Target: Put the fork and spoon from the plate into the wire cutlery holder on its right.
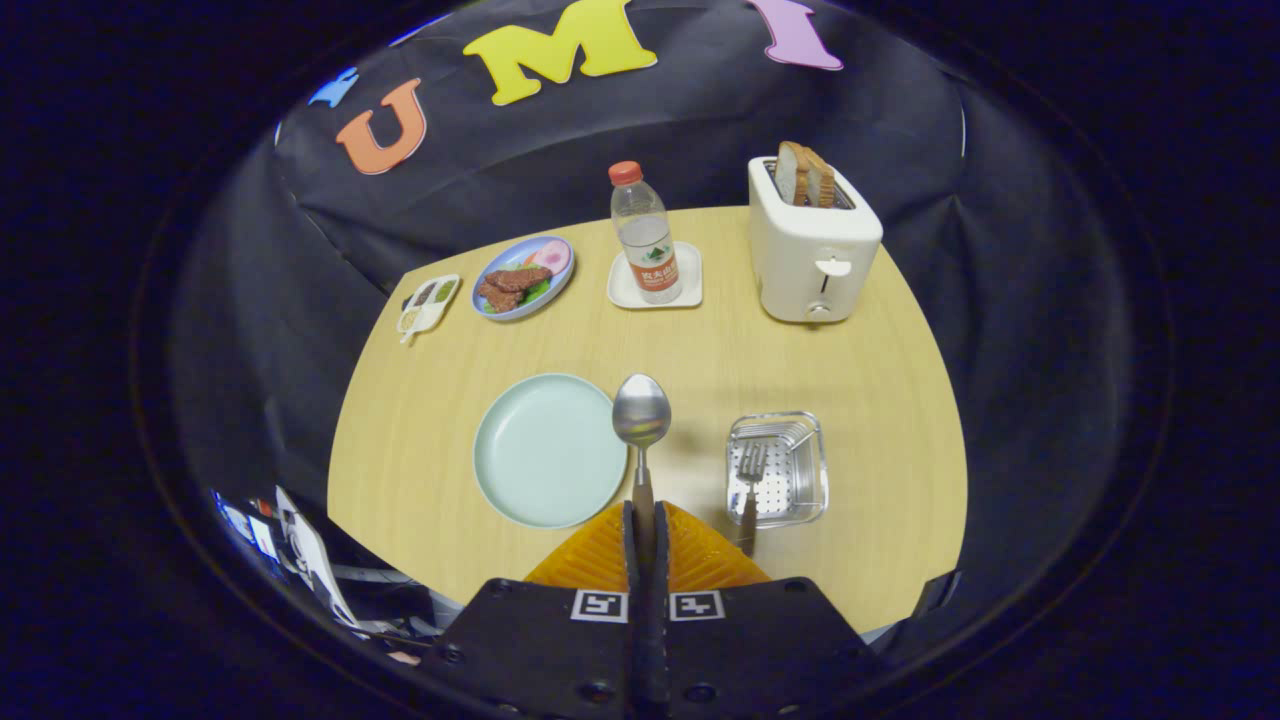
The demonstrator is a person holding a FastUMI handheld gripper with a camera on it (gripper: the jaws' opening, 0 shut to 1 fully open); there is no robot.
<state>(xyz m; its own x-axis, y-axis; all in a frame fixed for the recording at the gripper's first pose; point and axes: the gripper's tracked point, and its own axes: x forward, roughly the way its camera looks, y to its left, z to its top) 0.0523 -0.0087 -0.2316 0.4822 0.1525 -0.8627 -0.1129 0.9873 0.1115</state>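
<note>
Gripper [645, 520] clamps spoon [641, 420] (upright) — bowl ahead.

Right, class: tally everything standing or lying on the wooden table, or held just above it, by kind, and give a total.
Cutlery: 2, the spoon clamped in the gripper jaws and the fork in the wire cutlery holder
Plates and trays: 4, pale green plate, food plate, condiment tray, white coaster tray
Holders: 1
Bottles: 1
Toasters: 1
Total: 9
</note>
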